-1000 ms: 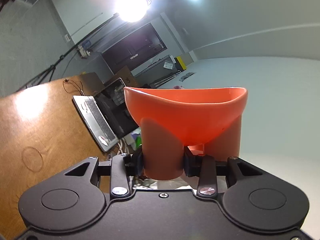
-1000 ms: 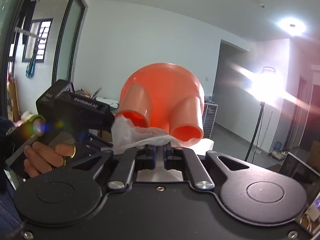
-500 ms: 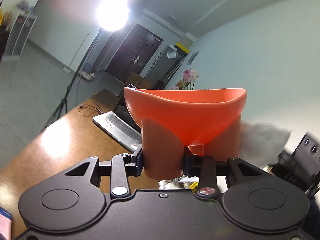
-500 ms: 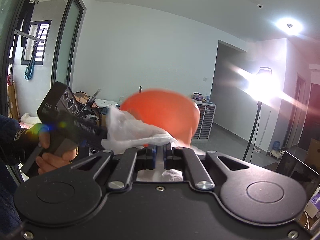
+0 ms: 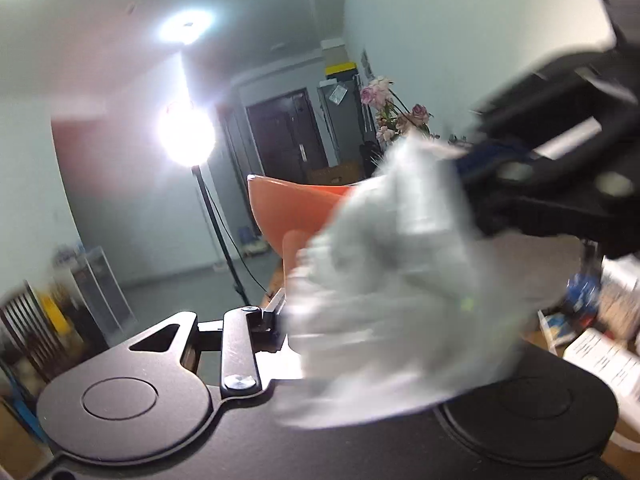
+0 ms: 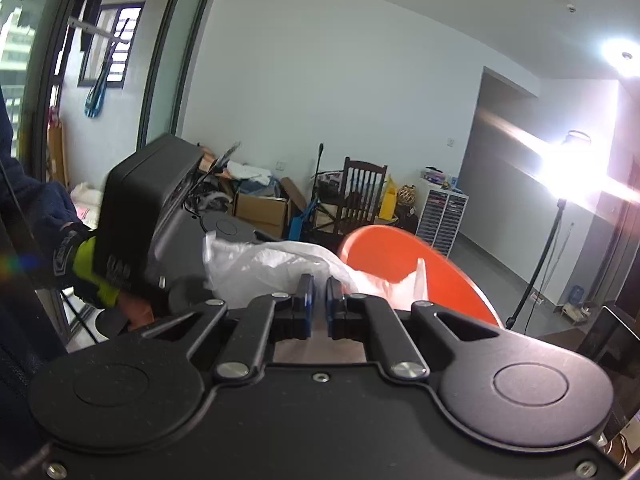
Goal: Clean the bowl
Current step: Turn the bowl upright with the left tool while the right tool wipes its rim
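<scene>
The step in hand is the wipe itself. The orange bowl [image 5: 296, 208] is held off any surface at the front of the left gripper [image 5: 304, 312]. That gripper's own view shows one finger beside the bowl's base; the other finger and most of the bowl are hidden behind a blurred white cloth [image 5: 400, 288], so whether the left jaws are clamped on the bowl cannot be told from this moment.

The right gripper [image 6: 317, 300] is clenched on the white cloth [image 6: 264, 264]: its blue pads [image 6: 307, 300] stand almost together with the cloth bunched out ahead of them. In the right wrist view the cloth lies against the near rim of the orange bowl [image 6: 400, 256], with part of it draped to the left over the body of the left gripper [image 6: 152, 208]. The bowl's opening is turned partly toward the right gripper.

Progress is judged as mid-wipe; no soil is discernible on the visible orange surface.

The next move calls for:
- carrying the cloth across the inner wall under light pressure;
- keeping the bowl steady against that push;
- keeping the cloth clear of the left fingers.
</scene>
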A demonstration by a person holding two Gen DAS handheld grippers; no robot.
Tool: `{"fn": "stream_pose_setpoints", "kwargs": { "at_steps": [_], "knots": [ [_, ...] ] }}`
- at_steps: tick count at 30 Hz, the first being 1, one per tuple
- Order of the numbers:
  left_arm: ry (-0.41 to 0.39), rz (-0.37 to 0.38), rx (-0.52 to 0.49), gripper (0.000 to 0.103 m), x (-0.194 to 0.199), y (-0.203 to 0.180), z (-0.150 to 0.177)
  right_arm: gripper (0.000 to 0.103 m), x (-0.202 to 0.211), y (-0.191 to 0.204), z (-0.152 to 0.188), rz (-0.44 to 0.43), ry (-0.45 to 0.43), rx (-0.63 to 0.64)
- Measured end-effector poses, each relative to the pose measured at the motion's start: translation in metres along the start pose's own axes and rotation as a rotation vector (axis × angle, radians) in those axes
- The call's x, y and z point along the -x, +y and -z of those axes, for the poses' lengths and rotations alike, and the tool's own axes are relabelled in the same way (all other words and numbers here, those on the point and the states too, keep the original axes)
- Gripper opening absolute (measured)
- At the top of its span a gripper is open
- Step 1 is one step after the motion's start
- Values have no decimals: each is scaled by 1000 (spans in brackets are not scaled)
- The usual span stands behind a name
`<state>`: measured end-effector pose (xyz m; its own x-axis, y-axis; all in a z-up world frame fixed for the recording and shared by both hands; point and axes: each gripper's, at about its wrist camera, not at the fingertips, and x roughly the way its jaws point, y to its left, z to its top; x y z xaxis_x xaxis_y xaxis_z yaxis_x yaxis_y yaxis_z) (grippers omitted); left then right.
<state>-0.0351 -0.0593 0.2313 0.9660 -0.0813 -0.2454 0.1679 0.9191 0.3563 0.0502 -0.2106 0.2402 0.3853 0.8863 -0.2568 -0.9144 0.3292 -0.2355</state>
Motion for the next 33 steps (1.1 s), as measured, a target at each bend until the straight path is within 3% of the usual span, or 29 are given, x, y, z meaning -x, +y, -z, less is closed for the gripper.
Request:
{"fn": "stream_pose_setpoints", "kwargs": {
  "at_steps": [4, 10, 14, 23, 33],
  "knots": [
    [-45, -47, -105, 37, 8, -23, 8, 6, -6, 5, -6, 3, -9, 33],
    [-111, -80, -352, 37, 14, -59, 32, 6, -6, -4, -17, 53, -33, 50],
    [-130, -68, -408, 37, 7, -66, 47, 6, -8, -23, -16, 121, -4, 28],
    [-107, -11, -331, 37, -5, -62, 61, 6, 3, -63, 34, 224, 144, -72],
    [-83, -5, -223, 37, -21, -43, 59, 6, 40, -67, 84, 233, 250, -107]
  ]
}}
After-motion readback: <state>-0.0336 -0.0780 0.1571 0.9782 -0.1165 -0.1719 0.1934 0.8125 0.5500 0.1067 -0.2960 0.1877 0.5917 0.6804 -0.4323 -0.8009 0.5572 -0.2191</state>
